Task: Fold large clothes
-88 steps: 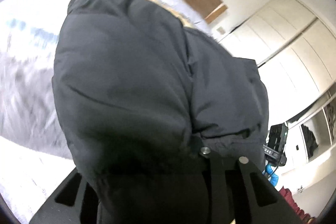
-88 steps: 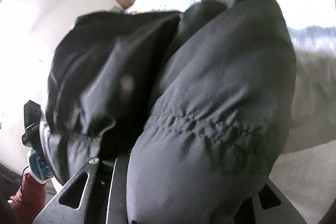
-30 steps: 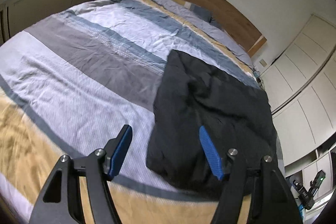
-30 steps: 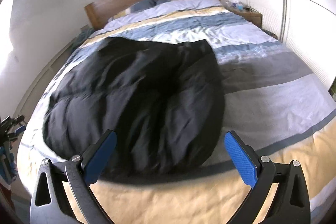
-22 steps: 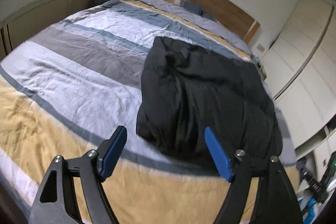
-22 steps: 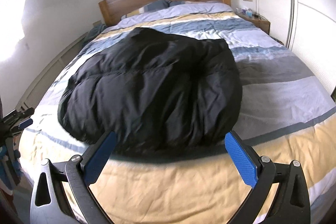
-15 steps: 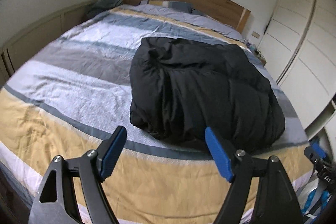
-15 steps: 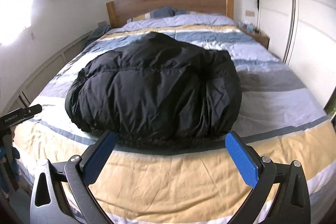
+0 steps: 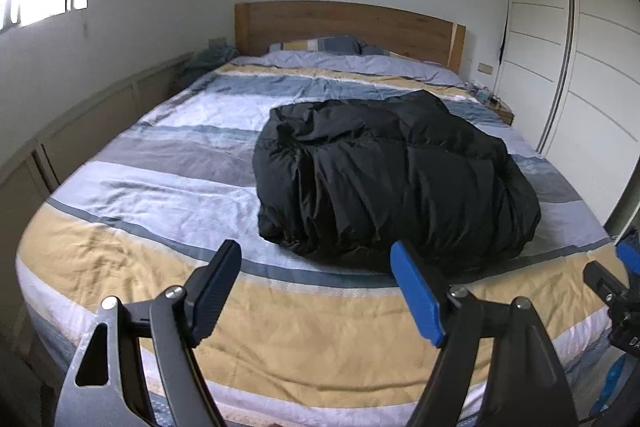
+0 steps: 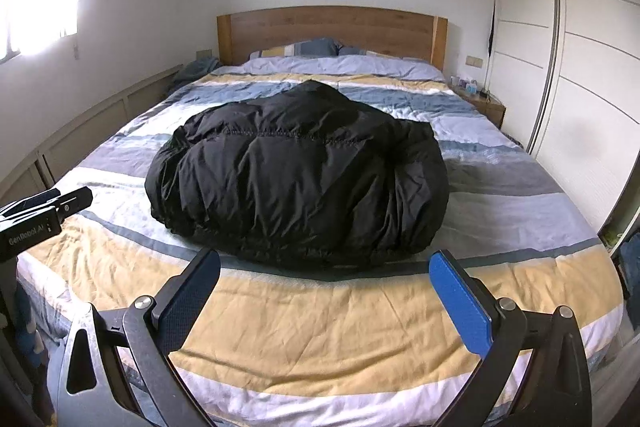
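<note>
While both claws gape, jacket (image 10: pixel 300 183) bundled, sleeves hidden.

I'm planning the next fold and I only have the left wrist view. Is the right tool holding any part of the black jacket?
Observer: No. The right tool is open and empty, short of the black jacket.
Operator: My blue finger covers part of the near hem. How does it lie?
Observer: In the right wrist view the whole near hem shows. It is gathered and rests on the dark stripe of the duvet.
Operator: Is that tool lined up with the jacket?
Observer: Roughly, yes. The jacket sits between its two fingers in that view, a little toward the left one.
</note>
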Demonstrator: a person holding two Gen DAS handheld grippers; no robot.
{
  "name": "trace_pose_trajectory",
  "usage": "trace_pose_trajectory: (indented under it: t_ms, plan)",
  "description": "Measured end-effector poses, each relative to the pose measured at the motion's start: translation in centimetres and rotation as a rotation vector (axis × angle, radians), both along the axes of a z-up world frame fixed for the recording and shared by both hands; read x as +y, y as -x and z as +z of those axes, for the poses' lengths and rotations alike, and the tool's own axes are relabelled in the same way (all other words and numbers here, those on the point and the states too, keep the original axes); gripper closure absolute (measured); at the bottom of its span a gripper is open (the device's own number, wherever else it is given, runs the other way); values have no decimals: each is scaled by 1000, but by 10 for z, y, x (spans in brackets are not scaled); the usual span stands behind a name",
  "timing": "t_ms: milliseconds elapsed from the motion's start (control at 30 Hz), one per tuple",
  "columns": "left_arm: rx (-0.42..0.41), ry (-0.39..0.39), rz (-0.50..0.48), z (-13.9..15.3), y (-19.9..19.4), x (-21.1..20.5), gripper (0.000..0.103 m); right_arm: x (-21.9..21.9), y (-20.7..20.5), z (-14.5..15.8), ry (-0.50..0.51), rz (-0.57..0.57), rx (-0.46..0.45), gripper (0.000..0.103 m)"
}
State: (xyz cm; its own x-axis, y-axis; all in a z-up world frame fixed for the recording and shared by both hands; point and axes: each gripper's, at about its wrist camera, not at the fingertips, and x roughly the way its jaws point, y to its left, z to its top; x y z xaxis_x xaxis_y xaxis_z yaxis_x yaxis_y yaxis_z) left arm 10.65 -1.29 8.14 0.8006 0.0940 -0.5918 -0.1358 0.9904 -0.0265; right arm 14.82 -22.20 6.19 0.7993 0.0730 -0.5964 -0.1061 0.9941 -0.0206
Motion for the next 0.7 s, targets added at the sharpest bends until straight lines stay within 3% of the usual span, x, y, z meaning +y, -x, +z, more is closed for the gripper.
trace_pose_trajectory:
  t_ms: [267,700]
  plan:
    - [-42,-30,-37,9,16,-17,27,1,15,3,10,-6,-37,0]
    - [-59,-60,-93,4,25,-39,27,-6,18,-12,-16,-24,-16,0]
